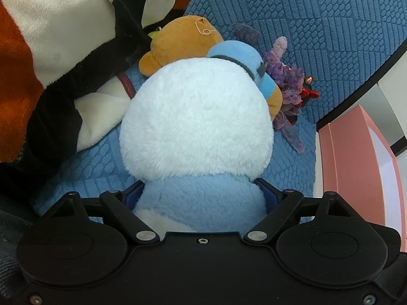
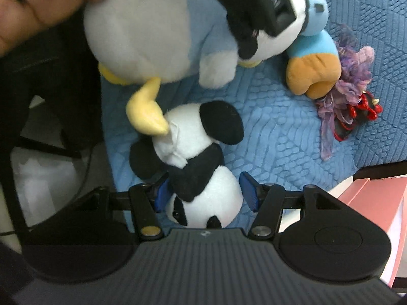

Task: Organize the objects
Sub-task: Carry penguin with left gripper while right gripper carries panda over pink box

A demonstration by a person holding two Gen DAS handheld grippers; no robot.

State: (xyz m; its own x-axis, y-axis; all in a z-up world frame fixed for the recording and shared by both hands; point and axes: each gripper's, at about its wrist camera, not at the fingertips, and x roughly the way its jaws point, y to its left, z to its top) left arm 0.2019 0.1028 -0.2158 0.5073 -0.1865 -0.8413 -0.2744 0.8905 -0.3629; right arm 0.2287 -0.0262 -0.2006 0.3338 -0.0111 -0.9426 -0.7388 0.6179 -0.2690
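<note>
My left gripper [image 1: 201, 195] is shut on a white and light-blue plush penguin [image 1: 195, 124] and holds it over the blue quilted cover [image 1: 330, 25]. The same penguin [image 2: 152, 30], with yellow feet, hangs at the top of the right wrist view under the left gripper's black body. My right gripper [image 2: 206, 193] straddles a small panda plush [image 2: 198, 157] lying on the cover; its blue pads sit on each side of the panda's head, and the right pad stands a little apart. A brown bear plush in a blue outfit [image 1: 183, 43] lies behind the penguin.
A large orange, cream and black striped plush [image 1: 51, 50] lies at the left. A purple and red ribbon trinket [image 2: 348, 96] lies beside the bear. A pink box [image 1: 356, 165] stands off the cover's right edge. A hand [image 2: 38, 7] shows top left.
</note>
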